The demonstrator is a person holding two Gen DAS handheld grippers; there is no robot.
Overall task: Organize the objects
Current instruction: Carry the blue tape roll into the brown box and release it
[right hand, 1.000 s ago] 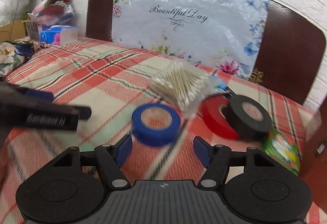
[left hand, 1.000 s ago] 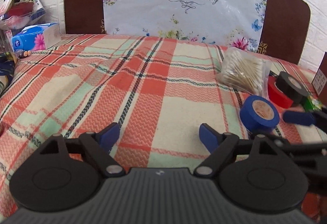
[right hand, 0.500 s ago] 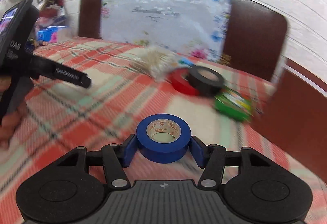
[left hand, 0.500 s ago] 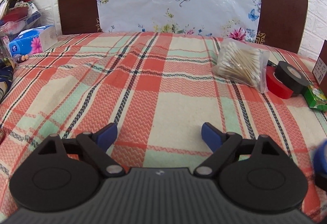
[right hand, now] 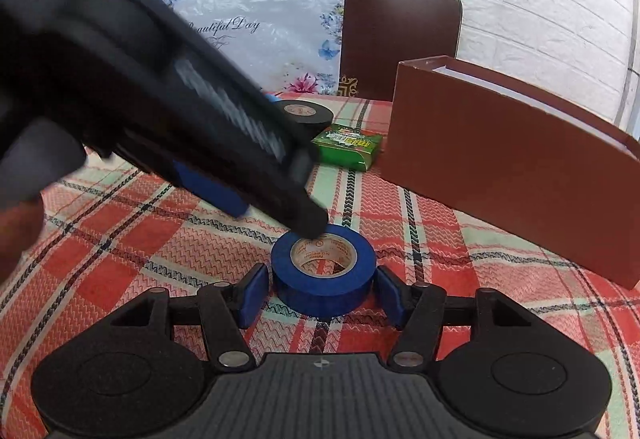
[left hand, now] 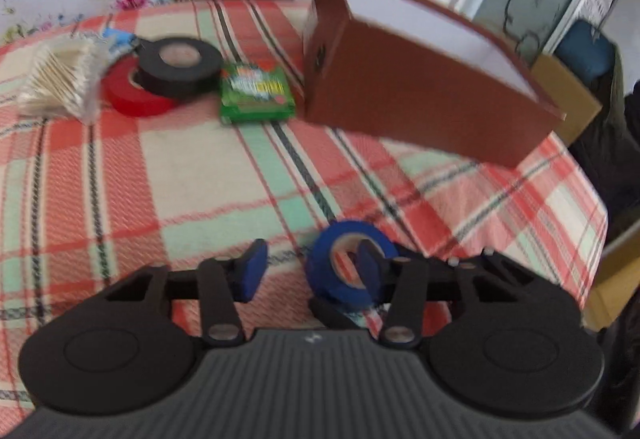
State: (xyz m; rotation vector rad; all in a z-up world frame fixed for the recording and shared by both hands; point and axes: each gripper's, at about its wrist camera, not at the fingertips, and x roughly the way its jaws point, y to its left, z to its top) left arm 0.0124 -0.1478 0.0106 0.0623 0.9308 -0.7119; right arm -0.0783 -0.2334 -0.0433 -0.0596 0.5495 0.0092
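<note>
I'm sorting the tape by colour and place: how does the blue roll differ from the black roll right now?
The blue roll lies flat on the cloth between the right gripper fingers; the black roll sits far back, leaning on the red roll. The left gripper has a finger poked into the blue roll's core; nothing touches the black one. Both are tape rolls with pale cardboard cores.

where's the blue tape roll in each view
Left wrist: blue tape roll low, right of centre, with the left claw's right finger poking into its core.
Right wrist: low centre, between the right claw's fingers.
Shared landmark: brown box behind it, to the right.
</note>
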